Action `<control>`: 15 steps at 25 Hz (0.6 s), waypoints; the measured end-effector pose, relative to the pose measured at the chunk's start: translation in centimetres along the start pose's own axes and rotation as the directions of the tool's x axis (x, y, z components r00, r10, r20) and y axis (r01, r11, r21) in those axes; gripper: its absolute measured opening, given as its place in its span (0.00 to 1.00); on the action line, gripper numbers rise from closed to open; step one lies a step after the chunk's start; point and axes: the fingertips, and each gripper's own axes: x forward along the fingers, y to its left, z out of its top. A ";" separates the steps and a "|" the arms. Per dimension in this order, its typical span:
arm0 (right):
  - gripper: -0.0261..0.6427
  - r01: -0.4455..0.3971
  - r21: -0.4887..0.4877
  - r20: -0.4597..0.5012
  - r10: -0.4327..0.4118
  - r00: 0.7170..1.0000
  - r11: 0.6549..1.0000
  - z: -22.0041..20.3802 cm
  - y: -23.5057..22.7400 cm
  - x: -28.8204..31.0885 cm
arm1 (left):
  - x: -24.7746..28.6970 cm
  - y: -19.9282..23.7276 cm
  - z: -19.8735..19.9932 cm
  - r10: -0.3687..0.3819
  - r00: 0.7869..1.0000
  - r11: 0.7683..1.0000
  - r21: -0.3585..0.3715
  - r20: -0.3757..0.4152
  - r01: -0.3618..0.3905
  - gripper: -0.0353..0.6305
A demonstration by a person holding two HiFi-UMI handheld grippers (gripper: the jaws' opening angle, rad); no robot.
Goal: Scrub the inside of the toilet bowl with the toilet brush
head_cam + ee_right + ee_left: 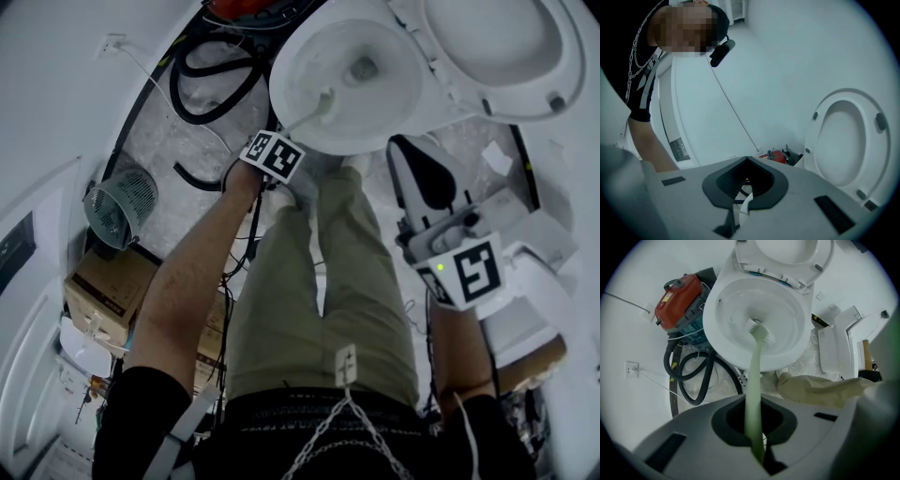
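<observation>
**Brush head down in the bowl, handle clamped in our left tool**

Our left tool (755, 444) is clenched on the pale green handle of the toilet brush (754, 371). The handle runs straight ahead from the jaws, and the bristle head (758, 329) sits inside the toilet bowl (719, 319), near its middle. Ahead and to the left of this tool, we see a red vacuum (677, 301) and its black hose (689, 380) on the floor. Our right tool (740, 206) is closed on nothing, off to the side, with the raised seat (843, 140) ahead to its right.
</observation>
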 end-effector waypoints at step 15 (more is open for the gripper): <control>0.03 -0.009 -0.021 -0.034 0.008 0.999 1.000 -1.5 -1.1 -0.1 | -0.7 5.0 1.8 0.072 0.995 0.976 -0.210 0.074 -0.055 0.05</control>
